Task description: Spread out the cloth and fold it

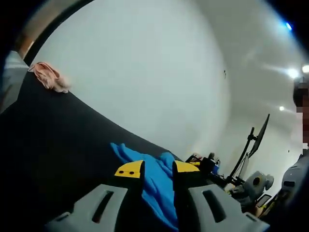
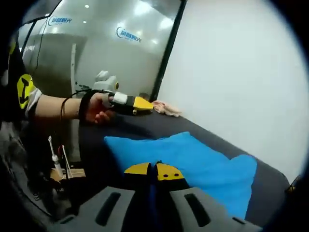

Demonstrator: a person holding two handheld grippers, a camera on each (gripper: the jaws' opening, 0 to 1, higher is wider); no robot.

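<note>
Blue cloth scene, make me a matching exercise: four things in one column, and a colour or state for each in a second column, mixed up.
Things:
1. cloth
2. small rag
3. table top
4. right gripper

Colours or states:
A. pink, bunched at the far end of the table
B. jaws closed, tips together over blue fabric
C. blue, lying partly spread
D. black

Pairs: 1-C, 2-A, 3-D, 4-B
</note>
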